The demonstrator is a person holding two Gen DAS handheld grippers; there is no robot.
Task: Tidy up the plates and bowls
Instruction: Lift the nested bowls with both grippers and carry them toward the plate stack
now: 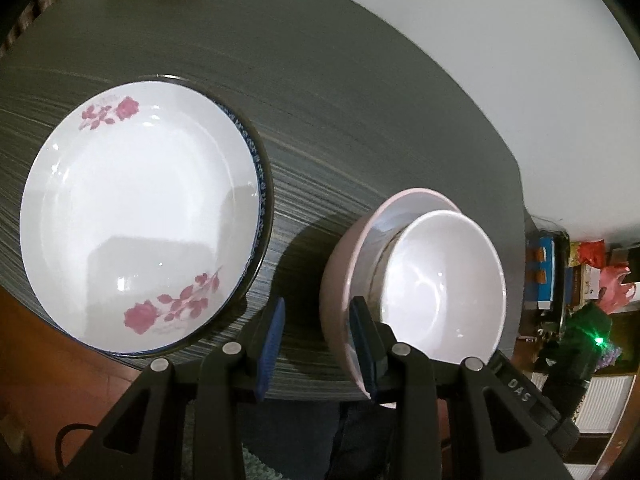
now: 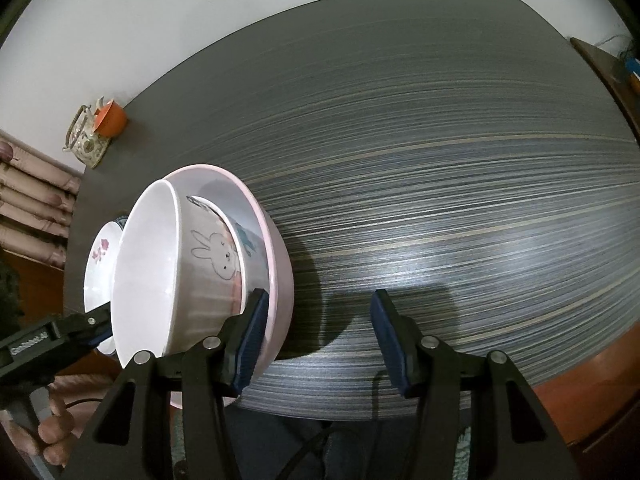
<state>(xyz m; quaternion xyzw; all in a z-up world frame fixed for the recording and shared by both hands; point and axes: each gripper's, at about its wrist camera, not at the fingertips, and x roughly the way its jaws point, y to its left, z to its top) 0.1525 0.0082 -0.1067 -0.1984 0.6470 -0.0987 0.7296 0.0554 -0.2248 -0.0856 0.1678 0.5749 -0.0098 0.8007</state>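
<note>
Left wrist view: the left tool (image 1: 318, 344) is sitting at 6 o'clock, blue pads spread moderately wide. The right-hand pad is touching the rim of the pale pink ceramic bowl (image 1: 338, 280); the other pad is standing free over the dark streaked counter (image 1: 320, 120). Nothing is being gripped between them.

The pink bowl is resting on the counter at 4 o'clock, close to the near edge. A smaller white bowl with a rabbit drawing (image 1: 440, 280) is nesting inside it, tilted toward the camera.

At 9 o'clock, a white plate with pink rose prints (image 1: 140, 216) is lying on top of a blue-rimmed plate (image 1: 262, 184), only whose edge is showing. The stack is sitting apart from the bowls.

Right wrist view: the right tool (image 2: 320, 336) is standing wide, empty. Its left pad is lying just beside the pink bowl's (image 2: 280, 264) wall; whether it is touching, cannot tell. The right pad is hanging over bare counter (image 2: 440, 160).

The rabbit bowl (image 2: 160, 272) is leaning in the pink one at 9 o'clock. The rose plate (image 2: 100, 264) is peeking out behind it.

At 10 o'clock, far edge, an orange cup (image 2: 110, 120) is sitting beside a patterned tin with a wire handle (image 2: 86, 140).

A person's hand (image 2: 52, 432) is showing at 8 o'clock.
</note>
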